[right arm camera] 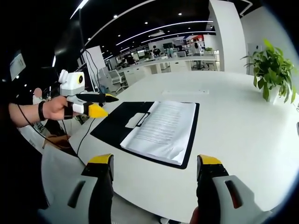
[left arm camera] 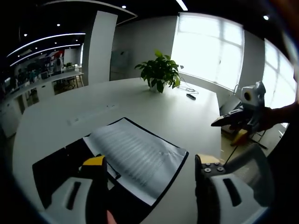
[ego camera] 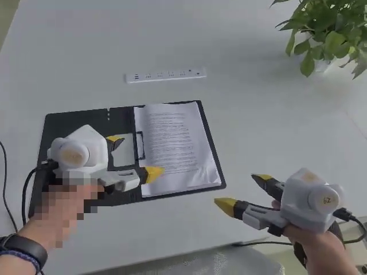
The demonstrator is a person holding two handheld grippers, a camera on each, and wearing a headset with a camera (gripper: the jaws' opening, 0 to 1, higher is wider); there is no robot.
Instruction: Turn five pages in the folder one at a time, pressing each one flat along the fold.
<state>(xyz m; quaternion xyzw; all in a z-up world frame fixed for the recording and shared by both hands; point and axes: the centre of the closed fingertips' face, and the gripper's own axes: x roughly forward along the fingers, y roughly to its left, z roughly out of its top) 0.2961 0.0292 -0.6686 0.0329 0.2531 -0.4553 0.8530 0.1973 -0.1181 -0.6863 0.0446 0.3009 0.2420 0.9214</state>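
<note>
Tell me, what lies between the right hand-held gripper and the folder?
Nothing: just bare white table between right hand-held gripper and folder, seen in the head view.

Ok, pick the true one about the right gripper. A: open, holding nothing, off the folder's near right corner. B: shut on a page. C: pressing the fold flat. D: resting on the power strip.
A: the right gripper has its jaws apart with nothing between them, over bare table just off the corner of the folder.
</note>
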